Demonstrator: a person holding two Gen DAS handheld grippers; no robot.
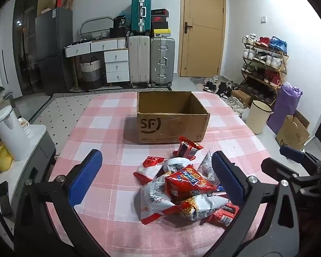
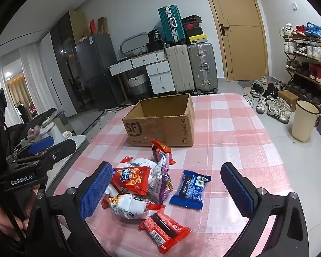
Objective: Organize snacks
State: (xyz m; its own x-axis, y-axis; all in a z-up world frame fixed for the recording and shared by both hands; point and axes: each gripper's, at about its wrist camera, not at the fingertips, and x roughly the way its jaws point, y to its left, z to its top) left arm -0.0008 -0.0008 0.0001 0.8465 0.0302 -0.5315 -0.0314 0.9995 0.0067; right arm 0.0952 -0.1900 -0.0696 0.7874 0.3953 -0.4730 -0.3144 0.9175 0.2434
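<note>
**Both grippers hovering over the snack heap, box waiting behind**

The left gripper (image 1: 156, 175) is hanging above the pile of snack packets (image 1: 182, 188) with its jaws spread wide and nothing between them. The right gripper (image 2: 167, 188) is hovering over the same heap (image 2: 139, 188), its jaws likewise apart and empty. The packets are lying bunched together on the pink checked worktop (image 2: 235, 128), toward its near edge. A blue packet (image 2: 190, 189) is lying just beside the heap, and a red bar packet (image 2: 164, 231) is sitting at its near side. The open cardboard box (image 1: 171, 117) (marked SF on its front) is standing upright farther back on the worktop (image 1: 100, 128), near the heap but apart from it.
</note>
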